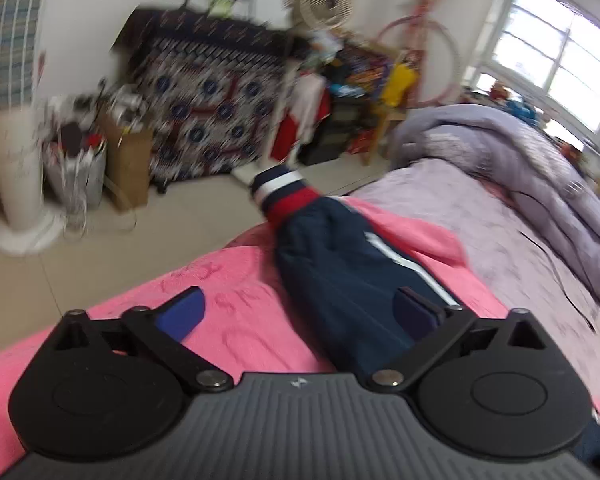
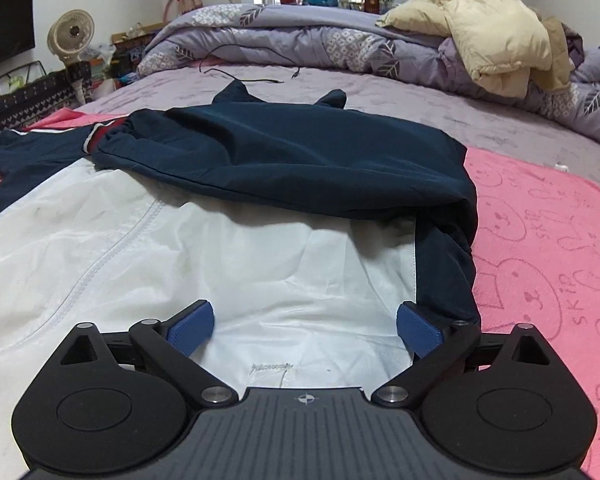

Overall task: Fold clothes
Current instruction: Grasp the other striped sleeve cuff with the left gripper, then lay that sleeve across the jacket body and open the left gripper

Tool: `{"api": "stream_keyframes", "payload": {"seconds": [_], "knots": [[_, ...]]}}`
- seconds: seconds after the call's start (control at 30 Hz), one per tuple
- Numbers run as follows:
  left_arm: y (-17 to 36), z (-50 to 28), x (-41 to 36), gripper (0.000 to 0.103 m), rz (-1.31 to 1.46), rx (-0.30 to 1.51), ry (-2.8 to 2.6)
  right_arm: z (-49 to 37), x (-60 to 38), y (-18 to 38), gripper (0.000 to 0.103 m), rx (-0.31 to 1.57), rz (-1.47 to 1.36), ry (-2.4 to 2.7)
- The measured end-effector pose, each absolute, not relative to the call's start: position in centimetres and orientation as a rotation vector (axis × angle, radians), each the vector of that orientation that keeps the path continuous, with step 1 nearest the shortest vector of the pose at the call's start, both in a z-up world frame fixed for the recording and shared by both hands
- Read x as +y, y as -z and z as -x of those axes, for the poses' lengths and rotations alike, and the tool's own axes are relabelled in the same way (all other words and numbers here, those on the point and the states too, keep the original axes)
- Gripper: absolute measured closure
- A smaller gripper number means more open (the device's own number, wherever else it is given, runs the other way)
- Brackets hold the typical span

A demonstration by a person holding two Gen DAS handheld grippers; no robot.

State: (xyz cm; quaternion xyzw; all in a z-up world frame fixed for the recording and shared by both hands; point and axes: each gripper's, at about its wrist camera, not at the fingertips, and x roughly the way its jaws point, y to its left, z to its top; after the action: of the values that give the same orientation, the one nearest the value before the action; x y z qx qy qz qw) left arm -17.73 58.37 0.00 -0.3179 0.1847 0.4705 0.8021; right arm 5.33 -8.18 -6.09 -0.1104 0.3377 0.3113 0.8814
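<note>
A navy and white jacket (image 2: 284,160) lies spread on a pink blanket (image 2: 540,240) on the bed. One navy sleeve is folded across its white body (image 2: 180,248). My right gripper (image 2: 305,322) is open and empty, low over the white part near its hem. In the left wrist view the other navy sleeve (image 1: 340,264) with a white stripe and a red, white and navy cuff (image 1: 284,192) stretches away toward the bed's edge. My left gripper (image 1: 298,314) is open, its right finger over the sleeve, its left finger over the pink blanket (image 1: 236,320).
A purple quilt (image 2: 300,40) and a cream down coat (image 2: 480,28) are piled at the far side of the bed. A black cable (image 2: 252,76) lies on the purple sheet. Beyond the bed's edge are floor, a patterned covered cabinet (image 1: 212,108), fans and clutter.
</note>
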Motion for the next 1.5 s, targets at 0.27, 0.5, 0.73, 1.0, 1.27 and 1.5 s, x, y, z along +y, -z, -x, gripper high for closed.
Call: {"api": "stream_keyframes", "payload": {"seconds": [0.27,0.5,0.73,1.0,1.27,1.5], "knots": [[2.9,14.7,63.3,0.031,0.71,0.417,-1.077,-6.0,-8.0,6.4,0.0,0.708,0.23,-0.64],[0.2,11.9,57.7,0.091,0.44,0.364,-1.101,-6.1,-8.1,6.4,0.0,0.704,0.223,-0.642],[-7.6,6.4,41.7,0.092,0.111,0.252,-0.766,-6.1,-8.1,6.5,0.0,0.696,0.22,-0.642],[-4.0,-4.8,18.4,0.078,-0.005,0.534,-0.268,-6.0,-8.2,6.4,0.0,0.689,0.21,-0.644],[2.5,-9.2,8.5,0.071,0.0,0.781,-0.065,-6.2,-8.5,6.4,0.0,0.69,0.186,-0.652],[-4.7,-2.6,12.9,0.026,0.148,0.588,0.127,-6.2,-9.3,6.0,0.004,0.676,0.135,-0.66]]}}
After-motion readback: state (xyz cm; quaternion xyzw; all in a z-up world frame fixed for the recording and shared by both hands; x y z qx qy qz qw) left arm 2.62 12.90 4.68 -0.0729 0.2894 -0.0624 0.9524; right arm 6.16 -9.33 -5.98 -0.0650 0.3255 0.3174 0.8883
